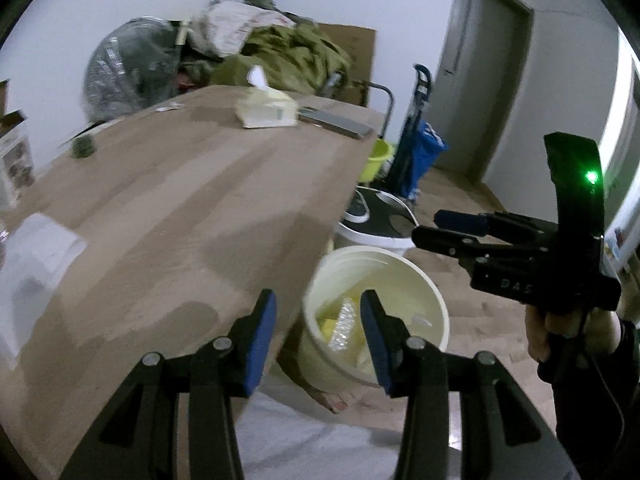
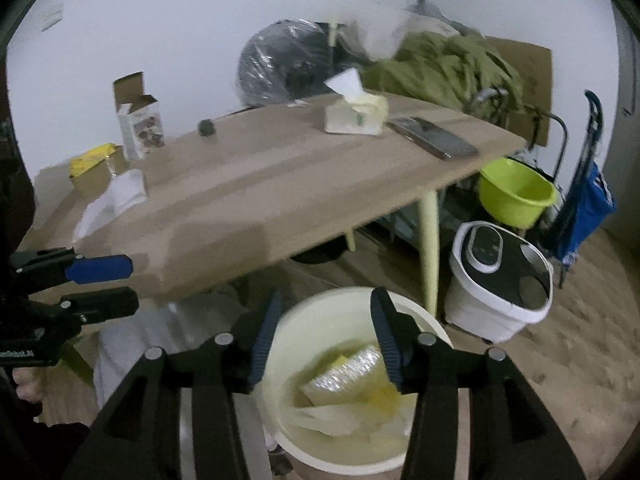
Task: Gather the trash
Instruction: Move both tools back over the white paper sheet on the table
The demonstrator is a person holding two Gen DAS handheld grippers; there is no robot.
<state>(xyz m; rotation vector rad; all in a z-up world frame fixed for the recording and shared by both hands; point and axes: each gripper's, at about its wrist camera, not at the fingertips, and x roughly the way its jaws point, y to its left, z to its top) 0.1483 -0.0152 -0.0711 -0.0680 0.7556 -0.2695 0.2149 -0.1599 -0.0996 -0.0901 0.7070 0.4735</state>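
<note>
A cream trash bucket (image 1: 400,264) (image 2: 424,320) stands on the floor beside the wooden table (image 1: 180,200) (image 2: 260,200). Inside it lie a crushed clear plastic bottle (image 1: 344,324) (image 2: 344,372) and yellow and white wrappers. My left gripper (image 1: 318,300) (image 2: 132,285) hovers over the table's edge and the bucket, open, nothing between its blue pads. My right gripper (image 2: 327,300) (image 1: 430,227) hangs above the bucket, also open and empty. On the table lie white paper (image 1: 36,252) (image 2: 128,192), a small dark object (image 1: 83,146) (image 2: 207,127) and a yellow packet (image 2: 94,164).
A tissue pack (image 2: 356,116), a phone (image 2: 434,138) and an open carton (image 2: 140,128) sit on the table. Right of the bucket stand a white appliance with a black lid (image 2: 500,280), a green basin (image 2: 516,192) and a blue trolley bag (image 2: 592,200). Olive cloth is piled behind.
</note>
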